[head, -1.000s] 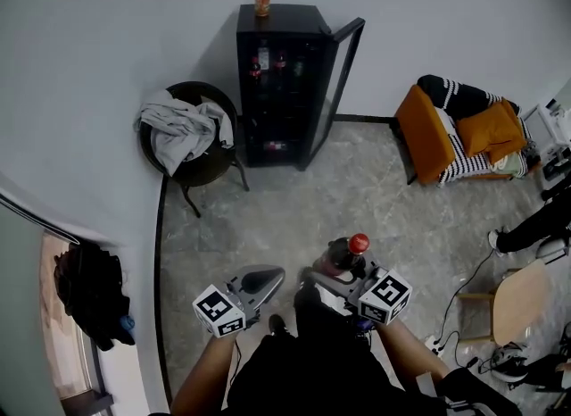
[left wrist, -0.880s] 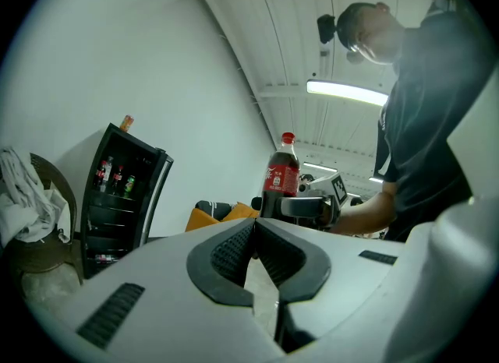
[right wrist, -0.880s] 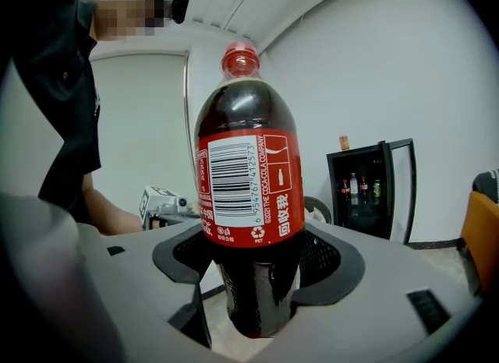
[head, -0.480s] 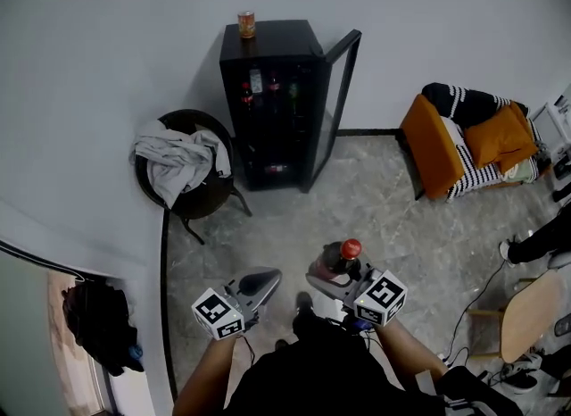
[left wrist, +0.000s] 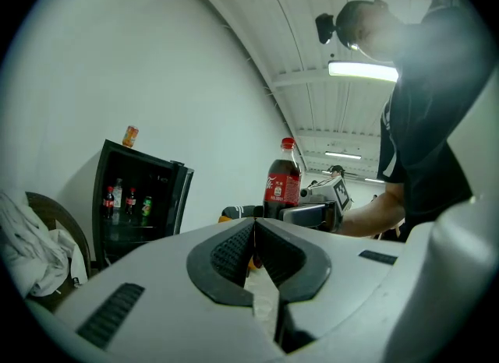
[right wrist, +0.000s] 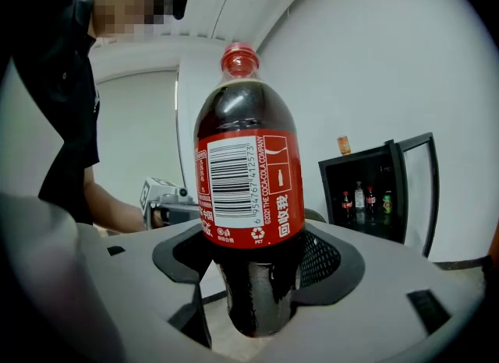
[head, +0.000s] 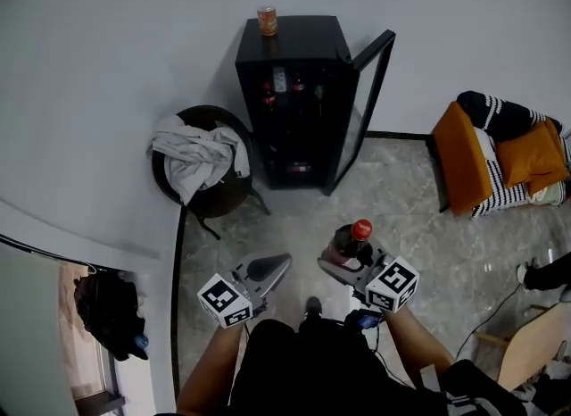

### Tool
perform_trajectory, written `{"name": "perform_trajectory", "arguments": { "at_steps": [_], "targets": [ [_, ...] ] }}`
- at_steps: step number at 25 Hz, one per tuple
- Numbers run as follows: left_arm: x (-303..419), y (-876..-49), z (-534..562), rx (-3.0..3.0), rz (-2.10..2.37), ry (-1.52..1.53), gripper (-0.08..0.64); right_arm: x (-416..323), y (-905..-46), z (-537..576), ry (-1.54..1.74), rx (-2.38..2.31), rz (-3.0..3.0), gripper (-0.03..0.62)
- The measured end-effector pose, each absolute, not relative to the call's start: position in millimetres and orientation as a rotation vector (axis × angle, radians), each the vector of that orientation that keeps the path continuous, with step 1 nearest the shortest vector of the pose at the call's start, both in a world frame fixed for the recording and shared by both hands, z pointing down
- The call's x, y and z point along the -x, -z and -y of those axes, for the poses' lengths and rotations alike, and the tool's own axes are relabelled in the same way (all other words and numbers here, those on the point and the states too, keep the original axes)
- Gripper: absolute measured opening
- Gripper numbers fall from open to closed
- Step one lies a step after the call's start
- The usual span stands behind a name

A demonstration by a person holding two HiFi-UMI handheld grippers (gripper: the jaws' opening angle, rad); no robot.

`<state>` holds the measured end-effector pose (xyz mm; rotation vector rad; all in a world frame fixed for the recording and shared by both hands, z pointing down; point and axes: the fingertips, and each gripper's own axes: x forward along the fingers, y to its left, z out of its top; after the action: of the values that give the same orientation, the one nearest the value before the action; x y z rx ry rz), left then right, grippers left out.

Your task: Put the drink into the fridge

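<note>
Dark plastic cola bottle with red cap and label [right wrist: 245, 174] is clamped upright at its lower body by the right gripper [right wrist: 253, 276], with the jaws pressed against both sides. On the left gripper [left wrist: 255, 248] the jaws are closed together and nothing is held. Both grippers are held well in front of the black upright fridge [head: 299, 93]; the bottle is not yet inside. The fridge door [head: 370, 106] is swung open, and bottles are seen on the upper shelf. A small orange can [head: 267, 20] is stood on the fridge top. In the head view, a round dark chair draped with grey cloth [head: 198, 151] is placed just left of the fridge and an orange armchair [head: 468, 160] well to its right.
</note>
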<state>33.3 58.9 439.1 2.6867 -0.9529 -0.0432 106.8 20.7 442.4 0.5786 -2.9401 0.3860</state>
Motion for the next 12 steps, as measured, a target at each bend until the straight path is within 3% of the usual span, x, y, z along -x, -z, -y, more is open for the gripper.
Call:
{"name": "perform_trajectory", "arguments": {
  "at_steps": [12],
  "targets": [
    [-1.4,-464.9,32.0,-2.654,0.919,0.076,0.011,-89.5,-462.1,69.5,-0.487,-0.629,2.897,0.321]
  ]
}}
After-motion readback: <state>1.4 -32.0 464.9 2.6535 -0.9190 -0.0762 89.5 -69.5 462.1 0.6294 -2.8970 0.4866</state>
